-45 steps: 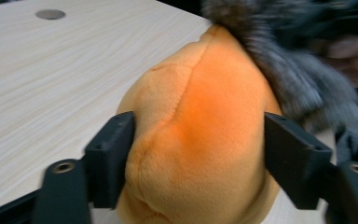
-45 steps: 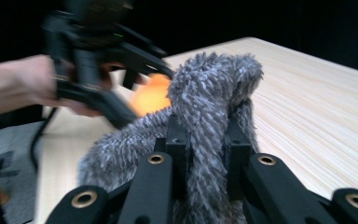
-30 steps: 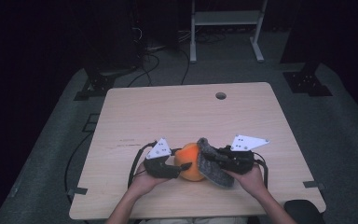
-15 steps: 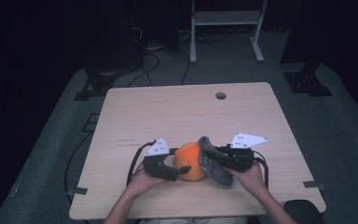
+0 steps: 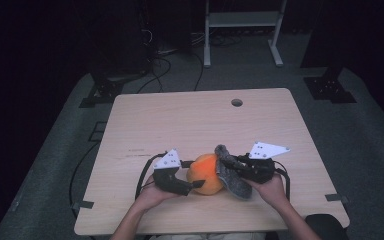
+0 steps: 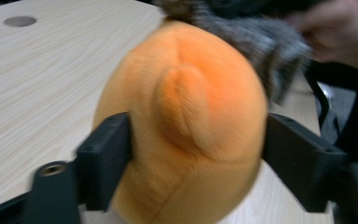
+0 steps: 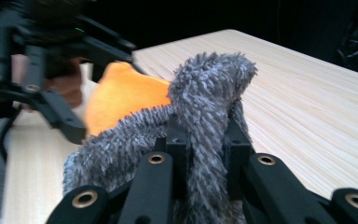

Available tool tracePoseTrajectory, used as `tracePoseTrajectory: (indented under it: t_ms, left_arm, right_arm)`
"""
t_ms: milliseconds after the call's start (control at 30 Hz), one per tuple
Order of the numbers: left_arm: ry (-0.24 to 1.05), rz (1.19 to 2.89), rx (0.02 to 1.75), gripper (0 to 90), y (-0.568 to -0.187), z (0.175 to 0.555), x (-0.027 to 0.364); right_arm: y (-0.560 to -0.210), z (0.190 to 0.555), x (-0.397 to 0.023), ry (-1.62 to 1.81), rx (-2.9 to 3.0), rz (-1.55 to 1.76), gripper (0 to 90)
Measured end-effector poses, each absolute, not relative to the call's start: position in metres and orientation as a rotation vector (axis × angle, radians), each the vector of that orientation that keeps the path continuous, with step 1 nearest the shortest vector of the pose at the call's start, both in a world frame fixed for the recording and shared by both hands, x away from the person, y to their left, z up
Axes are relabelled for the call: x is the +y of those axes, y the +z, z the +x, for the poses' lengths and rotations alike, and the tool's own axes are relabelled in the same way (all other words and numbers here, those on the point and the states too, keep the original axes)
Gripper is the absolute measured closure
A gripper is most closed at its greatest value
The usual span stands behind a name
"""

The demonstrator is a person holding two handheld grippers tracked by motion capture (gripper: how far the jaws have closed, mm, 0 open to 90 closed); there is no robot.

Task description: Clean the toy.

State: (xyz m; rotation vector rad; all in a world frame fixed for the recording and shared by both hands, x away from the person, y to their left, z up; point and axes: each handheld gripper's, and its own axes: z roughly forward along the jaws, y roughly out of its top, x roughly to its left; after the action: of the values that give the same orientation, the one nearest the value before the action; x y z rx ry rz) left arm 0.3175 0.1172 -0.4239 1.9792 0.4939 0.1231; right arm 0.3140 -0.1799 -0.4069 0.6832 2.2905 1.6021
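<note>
Wooden counter (image 5: 180,120) carries everything near its front edge. Left gripper (image 6: 196,154) straddles the orange plush (image 6: 186,121), jaws just opening, pads at its sides. Right gripper (image 7: 204,140) is clamped on the grey furry cloth (image 7: 205,93), whose fold the right gripper view reveals.

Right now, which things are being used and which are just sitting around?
Being used:
orange plush toy
grey fuzzy cloth
left gripper, opening around the toy
right gripper, shut on the cloth

Just there:
table
metal stand
floor cables
</note>
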Motion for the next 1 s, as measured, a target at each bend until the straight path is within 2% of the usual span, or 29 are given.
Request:
tracePoseTrajectory:
  t_ms: [67,167,233,300,400,533,567,600,700,767,867,967,1000]
  left_arm:
    - [0.108,1.986,0.493,19.5,-0.425,0.318,0.116]
    - [0.196,2.011,0.432,34.6,-0.424,0.310,0.115]
    - [0.195,2.017,0.408,38.7,-0.422,0.308,0.115]
    - [0.162,2.012,0.395,37.4,-0.423,0.309,0.114]
    - [0.085,1.979,0.408,28.6,-0.425,0.312,0.116]
    - [0.106,2.023,0.476,13.7,-0.428,0.317,0.110]
    - [0.108,2.025,0.479,12.6,-0.429,0.317,0.108]
    - [0.138,2.022,0.473,14.8,-0.429,0.316,0.107]
    - [0.224,2.015,0.450,30.7,-0.428,0.309,0.103]
    - [0.239,2.029,0.436,34.6,-0.427,0.306,0.100]
    - [0.187,2.014,0.439,33.4,-0.427,0.308,0.104]
    - [0.148,2.005,0.441,24.4,-0.428,0.309,0.103]
    - [0.164,2.008,0.434,24.5,-0.428,0.308,0.101]
  right_arm:
    - [-0.405,0.310,-0.176,1.654,2.301,0.649,76.7]
    - [-0.401,0.304,-0.167,1.656,2.319,0.563,76.6]
    - [-0.401,0.308,-0.171,1.651,2.311,0.584,76.7]
    - [-0.402,0.314,-0.179,1.636,2.294,0.638,76.7]
    - [-0.405,0.316,-0.184,1.611,2.299,0.654,76.7]
    - [-0.405,0.317,-0.184,1.616,2.306,0.661,76.8]
    - [-0.405,0.315,-0.182,1.626,2.315,0.650,76.8]
    - [-0.404,0.314,-0.180,1.634,2.319,0.637,76.8]
    - [-0.399,0.303,-0.169,1.680,2.343,0.542,76.8]
    - [-0.395,0.297,-0.161,1.682,2.356,0.469,76.8]
    - [-0.395,0.300,-0.163,1.650,2.325,0.509,76.8]
    - [-0.397,0.312,-0.177,1.604,2.301,0.628,76.9]
    - [-0.398,0.314,-0.181,1.600,2.298,0.657,76.9]
